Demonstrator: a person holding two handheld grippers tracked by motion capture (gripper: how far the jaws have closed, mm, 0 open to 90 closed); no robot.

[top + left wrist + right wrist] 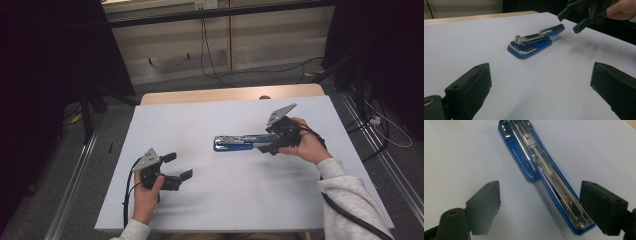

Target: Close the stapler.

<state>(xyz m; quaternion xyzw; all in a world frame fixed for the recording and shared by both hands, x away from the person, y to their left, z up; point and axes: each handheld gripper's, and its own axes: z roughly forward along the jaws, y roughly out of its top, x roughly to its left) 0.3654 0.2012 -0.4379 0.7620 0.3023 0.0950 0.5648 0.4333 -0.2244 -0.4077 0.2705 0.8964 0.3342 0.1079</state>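
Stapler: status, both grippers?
Right gripper open, jaws straddling the rear end of the blue stapler, not clamped. Left gripper open, holding nothing, apart from it. Stapler lies opened out flat on the white table. Nothing in the way.

Lab-like recording bay: white-topped table (pixel 165 125), black curtains (pixel 45 60), floor cables (pixel 260 70), metal rails (pixel 75 180).

1. The stapler (pixel 239 143) between the two tongs is bright blue with silver metal rails along its top.
2. Both tongs, left (pixel 181 166) and right (pixel 270 142), are black, each topped by a grey plate.
3. The tabletop (pixel 225 200) beneath them is plain white, with a pale wood far edge.
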